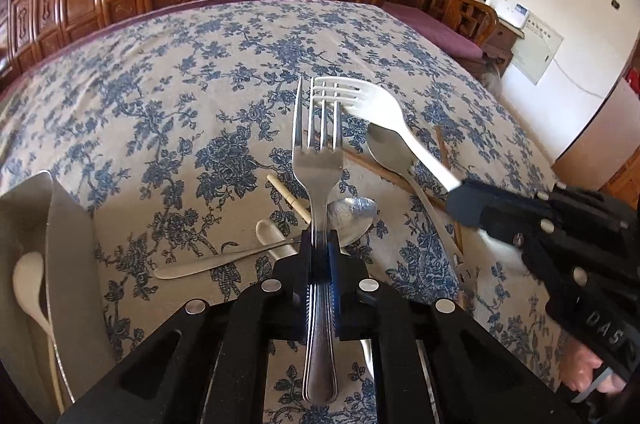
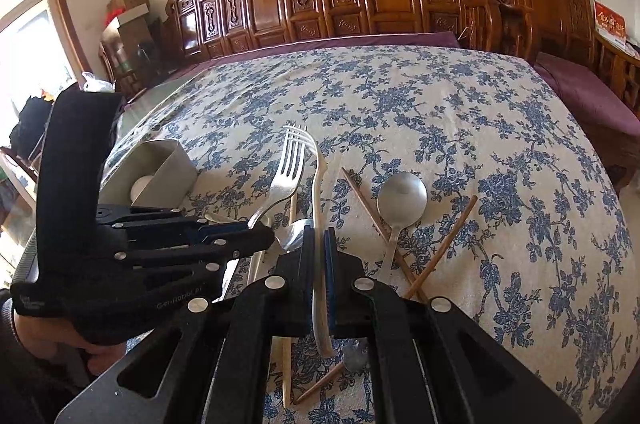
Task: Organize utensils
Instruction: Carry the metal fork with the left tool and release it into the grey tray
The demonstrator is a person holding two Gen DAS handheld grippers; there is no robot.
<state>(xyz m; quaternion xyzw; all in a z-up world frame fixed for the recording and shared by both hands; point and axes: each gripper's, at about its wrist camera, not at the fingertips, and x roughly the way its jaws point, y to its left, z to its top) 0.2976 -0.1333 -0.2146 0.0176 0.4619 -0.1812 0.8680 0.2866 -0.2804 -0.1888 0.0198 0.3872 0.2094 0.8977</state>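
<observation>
Markings: "DA5" on the right gripper point(image 1: 460, 198); "Gen-Robot" lettering, partly legible, on the left gripper point(image 2: 256, 236).

Left gripper clamped on one metal fork point(image 1: 318, 160), tines far.

Right gripper clamped on one white plastic fork point(image 2: 318, 184), tines crossing the metal fork's.

On the floral tablecloth point(image 2: 460, 128): two metal spoons visible, brown chopsticks point(image 2: 440, 244) crossed; grey holder point(image 2: 168, 164) at left.

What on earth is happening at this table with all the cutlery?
A person is sorting utensils with a handheld gripping tool in each hand. The left tool is clamped on a metal fork, and the right tool on a white plastic fork, both lifted above the flowered tablecloth. Spoons and chopsticks lie scattered below; a grey holder sits at the left.
</observation>
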